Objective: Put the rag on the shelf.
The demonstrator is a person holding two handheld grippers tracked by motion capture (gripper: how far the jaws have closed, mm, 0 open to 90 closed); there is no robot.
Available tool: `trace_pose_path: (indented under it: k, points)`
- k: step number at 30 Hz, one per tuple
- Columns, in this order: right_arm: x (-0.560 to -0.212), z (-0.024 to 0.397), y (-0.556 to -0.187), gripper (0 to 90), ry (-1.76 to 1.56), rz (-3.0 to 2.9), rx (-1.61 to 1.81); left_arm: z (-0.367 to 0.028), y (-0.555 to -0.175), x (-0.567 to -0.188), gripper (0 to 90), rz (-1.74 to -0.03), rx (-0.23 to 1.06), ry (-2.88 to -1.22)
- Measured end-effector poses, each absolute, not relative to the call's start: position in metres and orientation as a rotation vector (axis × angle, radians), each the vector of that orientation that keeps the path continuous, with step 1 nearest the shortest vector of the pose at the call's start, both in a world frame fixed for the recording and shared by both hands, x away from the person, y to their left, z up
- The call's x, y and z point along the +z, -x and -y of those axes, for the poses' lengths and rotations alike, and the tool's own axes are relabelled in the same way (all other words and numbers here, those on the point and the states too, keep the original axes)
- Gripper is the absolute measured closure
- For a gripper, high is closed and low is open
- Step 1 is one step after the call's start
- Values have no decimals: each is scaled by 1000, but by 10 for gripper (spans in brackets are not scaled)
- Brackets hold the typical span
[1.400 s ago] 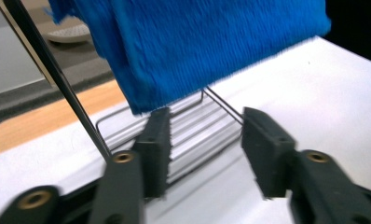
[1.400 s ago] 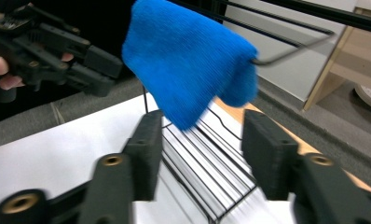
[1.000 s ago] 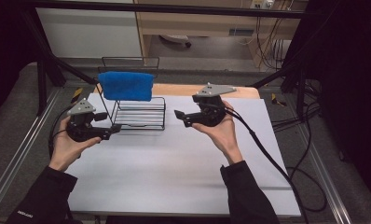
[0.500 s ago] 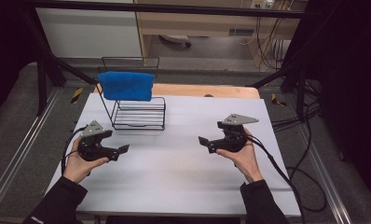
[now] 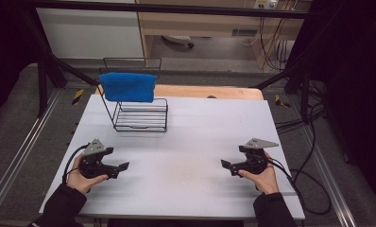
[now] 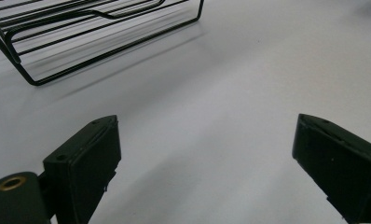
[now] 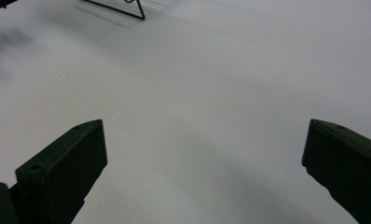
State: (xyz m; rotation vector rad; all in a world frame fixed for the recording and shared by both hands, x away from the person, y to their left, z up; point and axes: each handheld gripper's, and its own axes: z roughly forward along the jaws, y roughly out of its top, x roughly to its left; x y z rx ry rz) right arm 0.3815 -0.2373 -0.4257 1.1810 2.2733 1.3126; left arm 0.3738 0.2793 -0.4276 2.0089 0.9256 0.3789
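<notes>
The left gripper (image 5: pixel 122 166) and right gripper (image 5: pixel 225 164) are sitting low, well apart, pointing inward toward each other. Both have just been opening their jaws, now standing wide with nothing between them.

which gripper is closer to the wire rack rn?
The left gripper: it sits on the same side of the table as the wire rack with the blue cloth. The right gripper is across the table, farther off.
</notes>
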Motion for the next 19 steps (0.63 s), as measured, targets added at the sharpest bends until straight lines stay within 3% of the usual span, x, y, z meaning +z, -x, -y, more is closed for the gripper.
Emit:
trace_pose_path:
  k: [19]
  points:
    - [-447,270,-360,6,-1203,-2285,1306,-286,-365,-441,83,-908,375,-2011]
